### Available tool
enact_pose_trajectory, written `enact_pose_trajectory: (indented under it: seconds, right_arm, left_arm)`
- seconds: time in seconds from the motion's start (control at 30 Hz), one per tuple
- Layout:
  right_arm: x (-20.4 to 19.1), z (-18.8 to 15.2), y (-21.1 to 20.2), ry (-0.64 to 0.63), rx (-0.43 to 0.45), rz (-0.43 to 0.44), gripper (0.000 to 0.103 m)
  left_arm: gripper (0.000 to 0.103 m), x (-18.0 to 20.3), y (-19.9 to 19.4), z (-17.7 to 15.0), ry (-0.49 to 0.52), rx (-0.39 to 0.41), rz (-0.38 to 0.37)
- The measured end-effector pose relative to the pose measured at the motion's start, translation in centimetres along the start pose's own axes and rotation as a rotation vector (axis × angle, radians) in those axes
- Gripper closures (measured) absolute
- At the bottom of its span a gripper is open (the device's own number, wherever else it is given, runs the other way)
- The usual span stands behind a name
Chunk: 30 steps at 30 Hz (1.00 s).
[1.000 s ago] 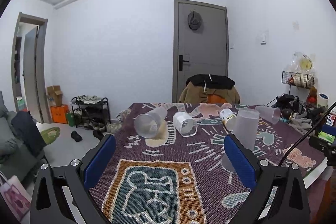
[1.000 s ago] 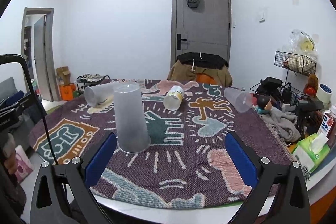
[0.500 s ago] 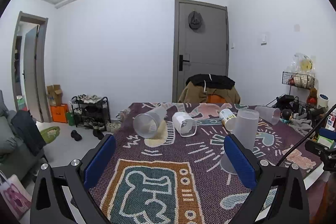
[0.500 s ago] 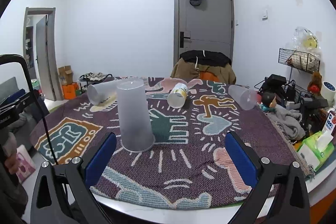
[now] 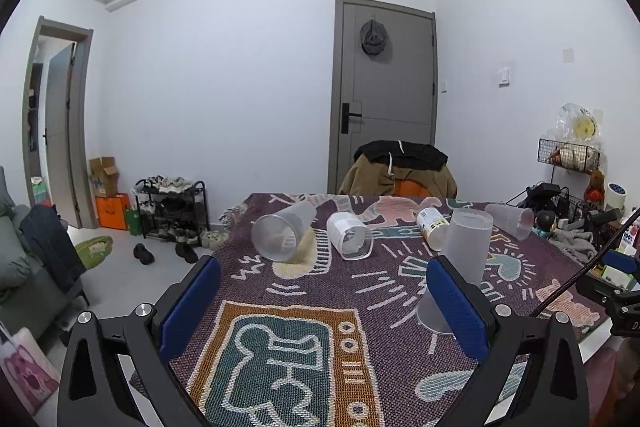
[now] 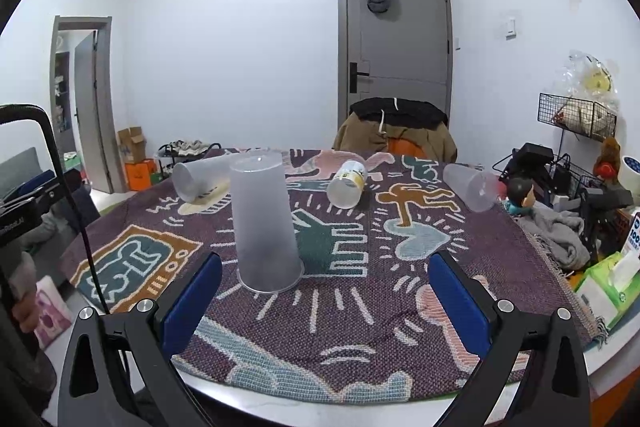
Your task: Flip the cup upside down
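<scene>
A frosted plastic cup [image 6: 264, 227] stands upside down, rim on the patterned cloth; it also shows in the left wrist view [image 5: 460, 259], partly behind my left gripper's right finger. Three more cups lie on their sides: a frosted one at the far left [image 5: 282, 237] [image 6: 200, 179], a white one [image 5: 348, 235], a frosted one at the far right [image 6: 470, 187] [image 5: 510, 221]. A yellow-labelled cup [image 6: 347, 183] [image 5: 432, 227] also lies on its side. My left gripper [image 5: 320, 303] and right gripper [image 6: 324, 299] are open and empty, near the table's front.
The table [image 6: 360, 403] is covered by a patterned cloth [image 6: 360, 291]. At the right edge lie a grey cloth [image 6: 556, 231], a tissue box [image 6: 608, 283], a figurine [image 6: 520, 195] and wire baskets. A chair with jackets [image 6: 394, 131] stands behind the table.
Both views have shifted slightly, with the right wrist view a little closer to the upside-down cup. No cup has moved and both grippers stay open.
</scene>
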State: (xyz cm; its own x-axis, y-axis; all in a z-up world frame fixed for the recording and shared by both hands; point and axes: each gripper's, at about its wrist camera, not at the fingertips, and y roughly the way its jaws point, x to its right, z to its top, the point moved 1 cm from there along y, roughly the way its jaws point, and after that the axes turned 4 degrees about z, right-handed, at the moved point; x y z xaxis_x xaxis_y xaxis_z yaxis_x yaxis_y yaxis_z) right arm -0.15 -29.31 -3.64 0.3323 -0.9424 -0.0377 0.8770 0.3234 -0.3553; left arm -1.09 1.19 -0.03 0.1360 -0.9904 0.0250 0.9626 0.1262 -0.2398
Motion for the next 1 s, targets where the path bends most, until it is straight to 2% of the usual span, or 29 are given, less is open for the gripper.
enact_pose_trajectory:
  seconds: [1.0]
  right_arm:
    - [-0.07, 0.01, 0.04, -0.003, 0.008, -0.009, 0.000]
  left_arm:
    - [0.000, -0.15, 0.26, -0.02, -0.008, -0.001, 0.008]
